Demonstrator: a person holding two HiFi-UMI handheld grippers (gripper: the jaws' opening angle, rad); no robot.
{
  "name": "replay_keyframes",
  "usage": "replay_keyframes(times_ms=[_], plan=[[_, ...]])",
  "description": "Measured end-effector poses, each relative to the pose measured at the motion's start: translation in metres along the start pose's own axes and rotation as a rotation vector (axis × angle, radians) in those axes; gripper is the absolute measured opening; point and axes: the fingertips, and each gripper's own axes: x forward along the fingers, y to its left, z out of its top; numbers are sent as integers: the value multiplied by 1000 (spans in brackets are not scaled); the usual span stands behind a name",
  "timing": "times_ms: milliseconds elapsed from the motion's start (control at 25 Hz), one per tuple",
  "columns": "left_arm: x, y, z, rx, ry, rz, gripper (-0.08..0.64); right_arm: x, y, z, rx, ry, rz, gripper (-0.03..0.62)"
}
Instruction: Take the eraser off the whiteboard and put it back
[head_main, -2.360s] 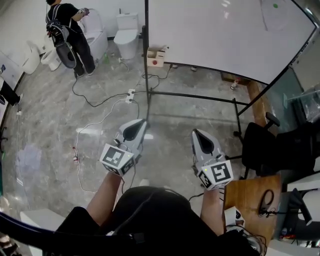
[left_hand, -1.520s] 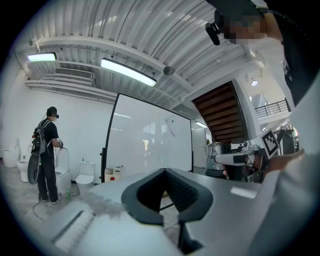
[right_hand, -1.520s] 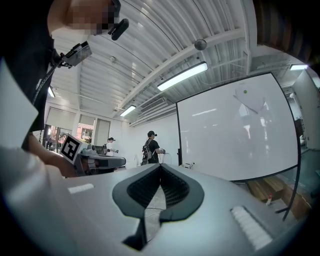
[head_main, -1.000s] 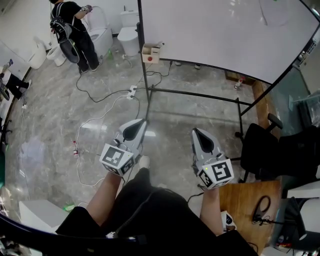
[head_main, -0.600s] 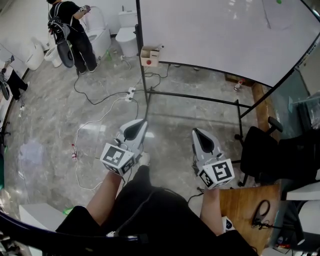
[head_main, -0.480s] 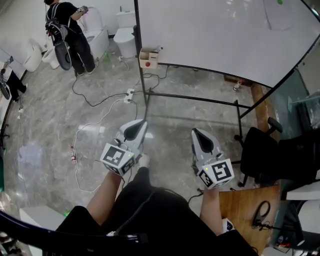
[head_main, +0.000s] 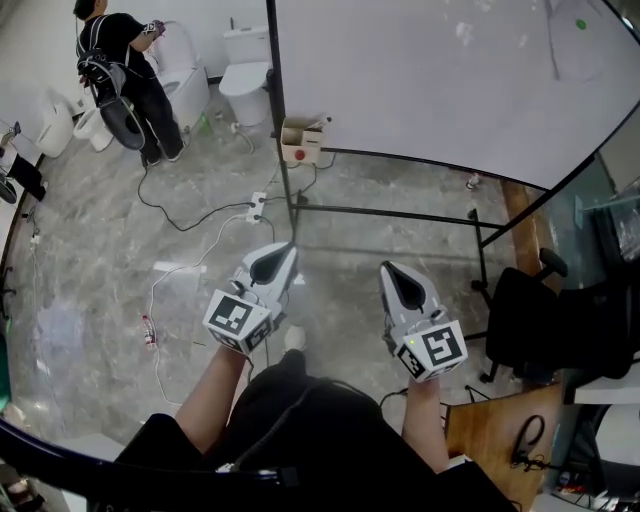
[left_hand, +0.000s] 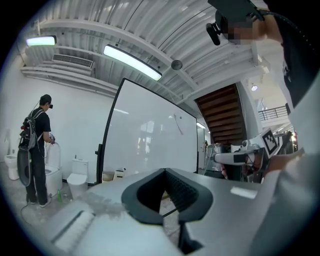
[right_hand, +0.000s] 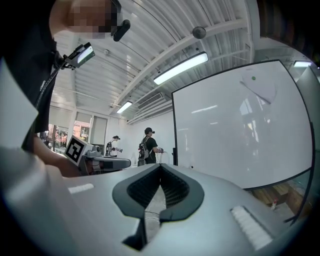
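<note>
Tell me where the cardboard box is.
In the head view, upper middle, the box stands at the foot of the whiteboard's left post, right of a toilet.

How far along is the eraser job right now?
Nothing looks done yet. In hand: nothing; the left gripper and right gripper both have jaws shut and empty, short of the whiteboard. Left: reaching the board, taking the eraser off and putting it back.

Far left we see a person in black (head_main: 115, 75) beside a toilet (head_main: 245, 80), a cardboard box (head_main: 300, 140) nearby. White cables (head_main: 165, 285) trail over the marble floor (head_main: 90, 250); a black chair (head_main: 530, 310) stands right.
</note>
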Motion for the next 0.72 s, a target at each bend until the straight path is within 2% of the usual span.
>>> replay_keyframes(times_ms=[80, 360, 720], plan=[[8, 20, 4, 0, -38, -15, 5, 23, -2, 3, -4, -1, 0, 9], [30, 98, 17, 12, -50, -21, 5, 103, -2, 11, -20, -2, 6, 9], [50, 162, 19, 1, -53, -43, 5, 169, -3, 10, -28, 8, -9, 9]])
